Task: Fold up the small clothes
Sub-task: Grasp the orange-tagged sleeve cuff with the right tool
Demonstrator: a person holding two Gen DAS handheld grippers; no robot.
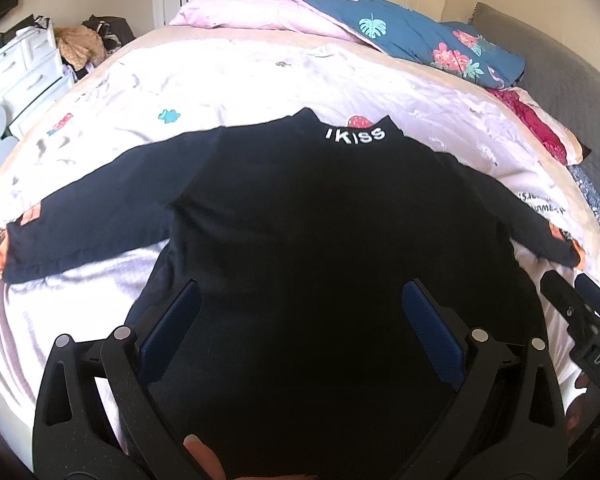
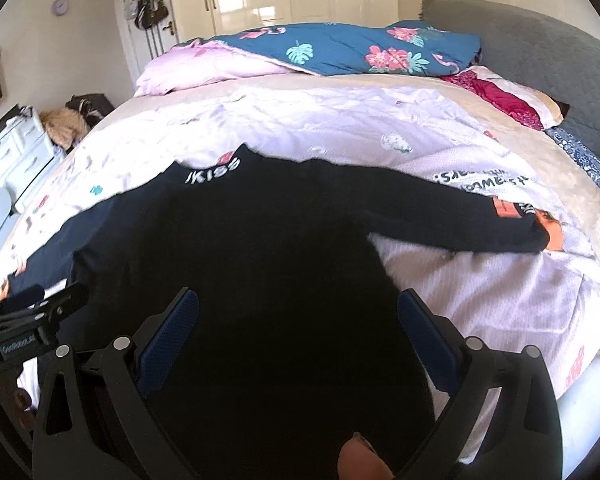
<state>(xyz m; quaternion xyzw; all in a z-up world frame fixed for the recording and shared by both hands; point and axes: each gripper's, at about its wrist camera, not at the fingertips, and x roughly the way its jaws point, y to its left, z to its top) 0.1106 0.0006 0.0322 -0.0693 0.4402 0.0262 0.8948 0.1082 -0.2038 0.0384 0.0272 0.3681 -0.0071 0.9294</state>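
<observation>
The bed (image 1: 112,92) fills the room here, pale printed cover across it, a folded blue floral quilt (image 1: 412,36) heaped up at twelve o'clock. Plenty of bare cover at nine and three, so there's room to swing the sleeves inward. Grey headboard (image 2: 540,64) off at two o'clock, well clear.

Spread flat on the cover, front down the middle, lies the black long-sleeved top (image 1: 300,220), collar with white lettering pointing to twelve, left sleeve (image 1: 84,208) running out to nine, right sleeve (image 2: 452,216) out to three, orange trim at both cuffs.

That fabric looks soft, light and limp; it'll sag and drag, I'd say, so pinch at a hem corner or a cuff, not mid-panel.

Left claw (image 1: 300,316) hovers over the hem at six o'clock, blue pads wide apart, gripping nothing. Right claw (image 2: 298,316) likewise, spread wide over the lower right side, nothing between the pads.
</observation>
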